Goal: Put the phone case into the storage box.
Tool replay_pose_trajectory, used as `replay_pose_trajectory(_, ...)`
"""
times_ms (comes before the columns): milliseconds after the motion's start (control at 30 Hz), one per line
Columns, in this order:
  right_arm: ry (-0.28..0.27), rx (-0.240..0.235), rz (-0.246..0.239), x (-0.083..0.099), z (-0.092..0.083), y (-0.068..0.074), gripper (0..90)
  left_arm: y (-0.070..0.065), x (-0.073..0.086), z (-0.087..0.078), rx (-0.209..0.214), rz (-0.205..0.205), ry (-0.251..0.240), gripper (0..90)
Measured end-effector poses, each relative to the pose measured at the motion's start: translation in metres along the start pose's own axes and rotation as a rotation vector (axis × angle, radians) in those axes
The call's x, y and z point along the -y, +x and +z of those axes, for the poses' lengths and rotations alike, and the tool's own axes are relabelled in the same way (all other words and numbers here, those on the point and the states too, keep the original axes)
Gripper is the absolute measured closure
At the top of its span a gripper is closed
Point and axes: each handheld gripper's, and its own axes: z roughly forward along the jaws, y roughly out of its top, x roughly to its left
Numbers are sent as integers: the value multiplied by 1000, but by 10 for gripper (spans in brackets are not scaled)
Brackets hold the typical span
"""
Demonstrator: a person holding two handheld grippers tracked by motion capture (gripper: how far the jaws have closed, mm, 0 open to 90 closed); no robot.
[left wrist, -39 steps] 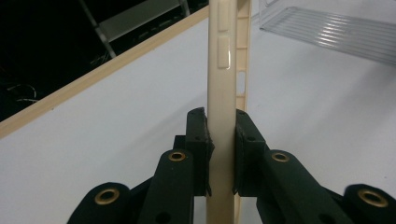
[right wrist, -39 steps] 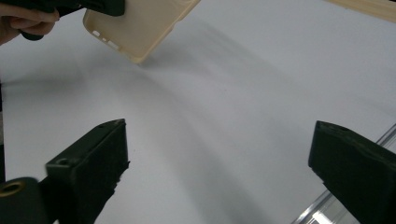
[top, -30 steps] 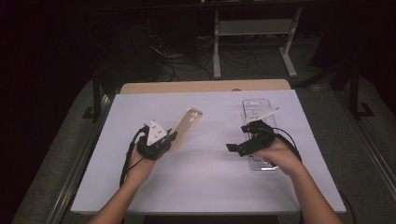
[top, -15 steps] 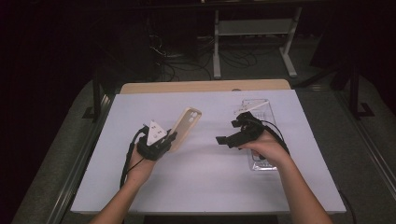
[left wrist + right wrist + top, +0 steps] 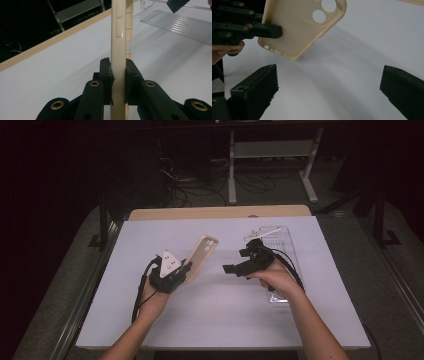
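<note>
You work at a table (image 5: 220, 320) with a white top, lit brightly from above while the room around it sinks into near darkness. Along the table's far edge a strip of pale wood (image 5: 215, 213) shows beyond the white. Grey carpeted floor (image 5: 390, 285) flanks you on both sides, and a metal rail (image 5: 80, 315) runs along the table's left edge. Beyond the far edge, loose cables (image 5: 185, 185) lie tangled on the floor. Behind them stands a white metal stand (image 5: 272, 150) with a shelf and splayed legs.
</note>
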Motion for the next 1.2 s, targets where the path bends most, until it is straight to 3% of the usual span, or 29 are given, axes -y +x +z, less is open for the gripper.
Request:
replay_pose_trajectory(167,-29,-19,2,1,3,0,11,-1,1,0,-6,-8,-9,792)
replay_pose_trajectory(233,-44,-43,34,0,4,1,11,0,1,0,-6,-8,-11,792)
replay_pose_trajectory(533,-88,-76,79,2,14,3,11,-2,2,1,-3,-27,-19,791)
replay_pose_trajectory(1200,-164,-135,171,8,34,6,11,-9,1,4,-14,-24,-18,791)
